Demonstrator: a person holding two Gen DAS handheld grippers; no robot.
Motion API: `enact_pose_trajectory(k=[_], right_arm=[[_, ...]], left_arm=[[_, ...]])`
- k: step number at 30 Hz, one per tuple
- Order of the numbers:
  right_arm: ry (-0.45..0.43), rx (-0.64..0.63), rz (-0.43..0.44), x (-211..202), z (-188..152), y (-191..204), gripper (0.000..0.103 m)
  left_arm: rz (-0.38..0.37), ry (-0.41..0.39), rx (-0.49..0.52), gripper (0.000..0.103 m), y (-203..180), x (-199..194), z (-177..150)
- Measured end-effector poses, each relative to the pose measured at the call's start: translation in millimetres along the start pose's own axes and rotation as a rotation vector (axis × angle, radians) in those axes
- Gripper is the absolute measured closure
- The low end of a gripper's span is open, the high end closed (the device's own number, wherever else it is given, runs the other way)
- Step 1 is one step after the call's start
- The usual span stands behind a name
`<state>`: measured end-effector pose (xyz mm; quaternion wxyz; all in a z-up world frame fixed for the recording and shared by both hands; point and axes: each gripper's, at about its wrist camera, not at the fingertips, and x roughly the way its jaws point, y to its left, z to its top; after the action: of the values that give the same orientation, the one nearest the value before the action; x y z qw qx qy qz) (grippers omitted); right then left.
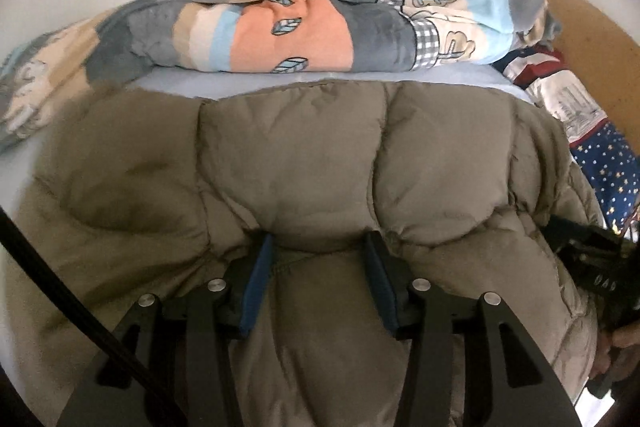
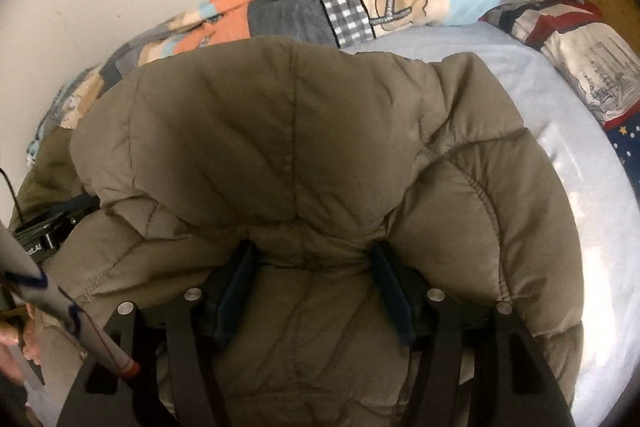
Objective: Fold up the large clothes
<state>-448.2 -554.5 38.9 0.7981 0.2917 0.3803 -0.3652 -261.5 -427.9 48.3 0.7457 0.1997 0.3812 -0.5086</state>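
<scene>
Through my left wrist camera, the olive-brown quilted puffer jacket (image 1: 304, 163) lies across the pale blue bed sheet (image 1: 240, 83), filling the near half of the bed. Beyond it, against the white wall, sits a rolled patchwork fleece blanket in orange, grey and light blue (image 1: 280, 23), and at the far right a printed pillow with navy starred fabric (image 1: 600, 163). My left tool (image 1: 318, 247) is partly open, its blue-padded fingers (image 1: 256, 287) straddling a puffed fold of the jacket; the padding bulges up between and touches them, so I judge it gripped. At the right edge my other tool's black body is just in view against the jacket.

Through my right wrist camera, the same jacket rises in a tall hump, its quilted panel standing up before the blanket, with bare sheet to the right. My right tool (image 2: 314, 251) stands moderately wide; a bunch of jacket sits between the fingers and meets both pads, though I cannot tell how firmly they press.

I judge the jacket light but bulky, soft and springy, with a slick shell that may slide. Taking it at stitched seams or hems, where the filling is thin, should hold better than at a fat panel.
</scene>
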Motion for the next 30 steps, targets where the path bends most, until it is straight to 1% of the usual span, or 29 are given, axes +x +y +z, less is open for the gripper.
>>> enact_pose_trajectory(k=[1,3,4,5,6,7,8,10,12,13,14,15,16,17,18,20,21,23,24,26,28,30], right_arm=[[0.011,0.013,-0.006,-6,1,1,0.039],[0.001,0.045,0.002,-27,-1,6,0.040],[-0.021,0.057,0.024,-42,-4,8,0.040],[-0.051,0.060,0.043,-60,-9,13,0.040],[-0.077,0.065,0.044,-77,-15,17,0.039],[-0.092,0.076,0.047,-89,-20,20,0.039],[-0.102,0.095,0.071,-103,-28,25,0.039],[-0.091,0.119,0.123,-118,-42,37,0.039],[-0.089,0.133,0.144,-131,-59,54,0.040],[-0.086,0.122,0.145,-136,-70,66,0.044],[-0.077,0.113,0.123,-138,-78,76,0.047],[-0.071,0.113,0.105,-140,-85,82,0.054],[-0.071,0.126,0.114,-141,-94,87,0.060],[-0.069,0.132,0.130,-141,-101,91,0.064],[-0.067,0.134,0.128,-140,-105,94,0.066],[-0.072,0.108,0.107,-137,-108,100,0.066],[-0.077,0.095,0.104,-134,-107,100,0.066],[-0.090,0.098,0.092,-126,-105,95,0.066],[-0.076,0.106,0.091,-118,-104,92,0.066],[-0.012,0.126,0.121,-94,-100,85,0.066],[0.042,0.124,0.128,-76,-99,84,0.065],[0.066,0.147,0.144,-63,-98,79,0.065]], left_arm=[[-0.005,-0.003,-0.011,0.056,1,-13,-2],[-0.056,-0.039,-0.035,0.056,4,-50,-13],[-0.042,-0.067,-0.037,0.056,6,-75,-23],[-0.036,-0.083,-0.034,0.055,7,-91,-32],[-0.028,-0.089,-0.029,0.055,8,-104,-41],[-0.003,-0.094,-0.028,0.055,10,-119,-51],[0.026,-0.097,-0.035,0.055,14,-132,-65],[0.040,-0.106,-0.071,0.055,22,-153,-88],[0.052,-0.112,-0.106,0.055,30,-164,-106],[0.065,-0.110,-0.118,0.055,33,-166,-113],[0.071,-0.108,-0.129,0.055,36,-166,-117],[0.064,-0.105,-0.150,0.055,42,-163,-121],[0.059,-0.100,-0.162,0.055,46,-161,-122],[0.062,-0.093,-0.174,0.055,50,-154,-125],[0.062,-0.089,-0.180,0.055,54,-150,-126],[0.060,-0.063,-0.187,0.055,60,-137,-129],[0.056,-0.035,-0.200,0.055,62,-132,-128],[0.061,-0.010,-0.200,0.055,64,-121,-127],[0.064,0.010,-0.204,0.055,65,-116,-125],[0.067,0.061,-0.215,0.053,65,-105,-123],[0.074,0.081,-0.213,0.053,64,-97,-121],[0.079,0.100,-0.210,0.051,63,-91,-119]])
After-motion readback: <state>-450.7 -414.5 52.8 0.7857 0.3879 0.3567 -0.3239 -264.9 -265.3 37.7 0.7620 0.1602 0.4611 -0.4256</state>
